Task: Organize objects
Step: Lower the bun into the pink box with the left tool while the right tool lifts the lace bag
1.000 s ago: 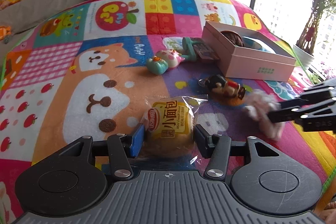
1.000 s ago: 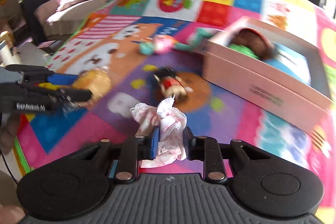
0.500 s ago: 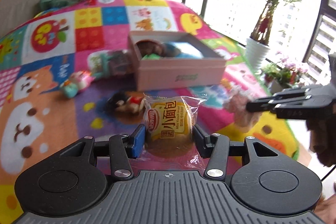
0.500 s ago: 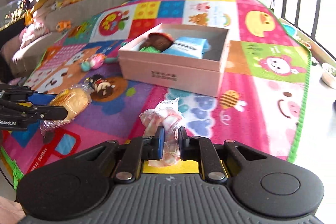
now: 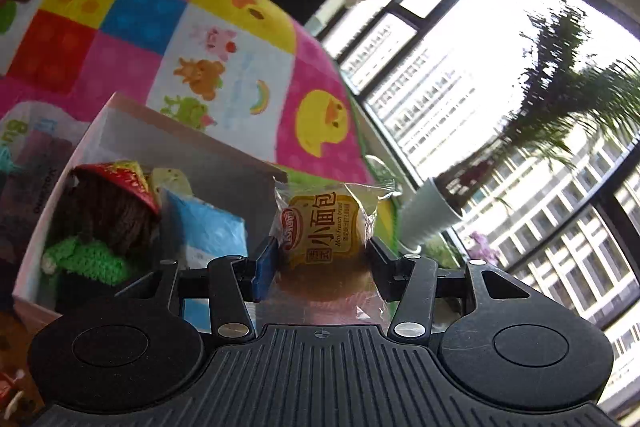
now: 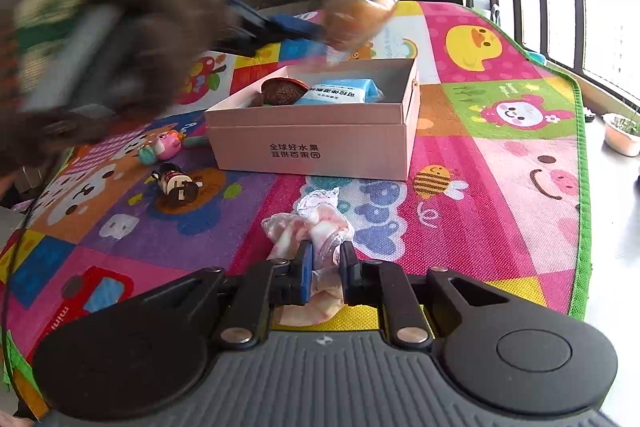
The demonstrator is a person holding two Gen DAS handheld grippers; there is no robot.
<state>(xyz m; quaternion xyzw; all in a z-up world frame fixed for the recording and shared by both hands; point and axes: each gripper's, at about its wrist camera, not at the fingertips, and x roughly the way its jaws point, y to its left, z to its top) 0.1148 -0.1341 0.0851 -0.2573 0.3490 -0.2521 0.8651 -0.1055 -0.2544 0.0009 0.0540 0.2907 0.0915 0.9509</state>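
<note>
Gripping a wrapped bun (image 5: 326,231) above the box (image 6: 320,143), which holds a doll (image 5: 108,211) and blue pack (image 6: 344,91), the left tool (image 5: 320,259) sits frame-center, while the right tool (image 6: 324,265) pinches lace cloth (image 6: 310,223) over the mat (image 6: 500,155).

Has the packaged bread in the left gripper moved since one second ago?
Yes. In the right wrist view the bread, shut in the left gripper, has risen from low over the mat, left of the pink box, to above the box's far edge.
</note>
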